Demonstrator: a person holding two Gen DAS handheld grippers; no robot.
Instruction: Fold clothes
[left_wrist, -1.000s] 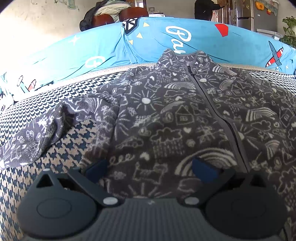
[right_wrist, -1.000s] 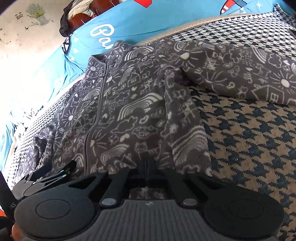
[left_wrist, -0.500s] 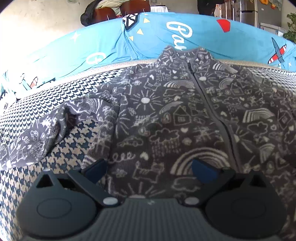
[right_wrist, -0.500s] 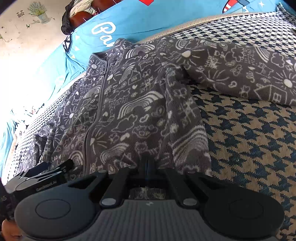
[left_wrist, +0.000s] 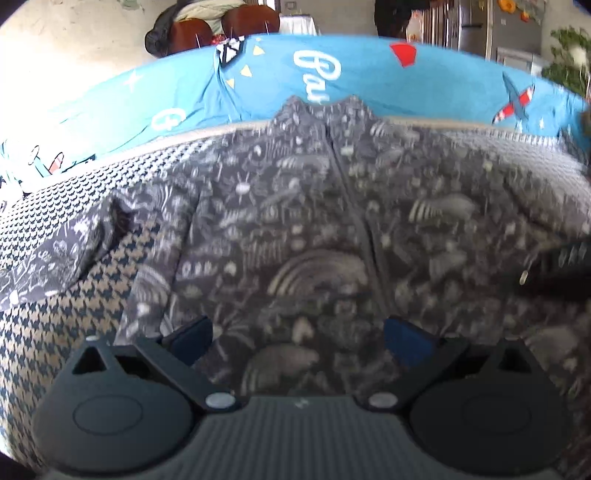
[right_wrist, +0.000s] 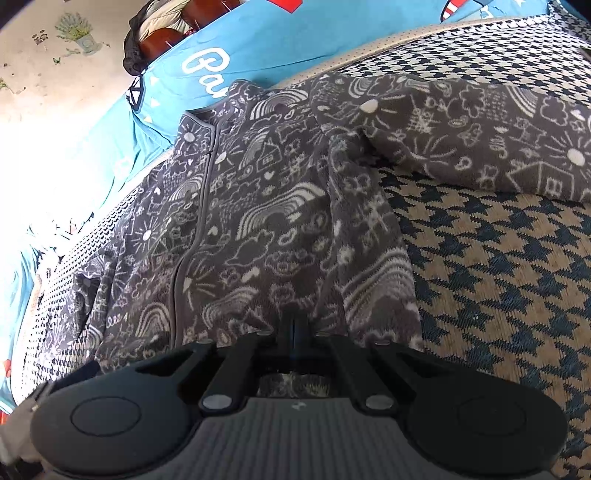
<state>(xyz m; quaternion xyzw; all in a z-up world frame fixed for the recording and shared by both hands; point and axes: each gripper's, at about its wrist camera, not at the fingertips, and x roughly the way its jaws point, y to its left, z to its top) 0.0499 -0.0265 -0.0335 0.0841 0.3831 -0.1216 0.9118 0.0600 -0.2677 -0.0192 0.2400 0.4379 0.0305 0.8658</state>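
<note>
A dark grey fleece jacket (left_wrist: 295, 229) with white doodle print lies face up on a houndstooth cover (left_wrist: 55, 325), zip shut, collar toward the blue bedding. My left gripper (left_wrist: 297, 334) is open over the jacket's lower hem, blue pads either side of the cloth. The view is blurred by motion. In the right wrist view the same jacket (right_wrist: 258, 221) spreads ahead, its right sleeve (right_wrist: 480, 140) stretched out to the right. My right gripper (right_wrist: 295, 328) is shut on the hem of the jacket near the right side seam.
Blue printed bedding (left_wrist: 332, 74) runs along the far edge of the cover. Chairs with clothes (left_wrist: 207, 26) and a fridge (left_wrist: 513, 26) stand beyond. The right gripper's dark body (left_wrist: 561, 266) enters the left wrist view at the right. Bare houndstooth cover (right_wrist: 498, 277) lies right of the jacket.
The left gripper has swung right along the hem toward the zip, still open. The right gripper has stayed shut on the hem and hardly moved.
</note>
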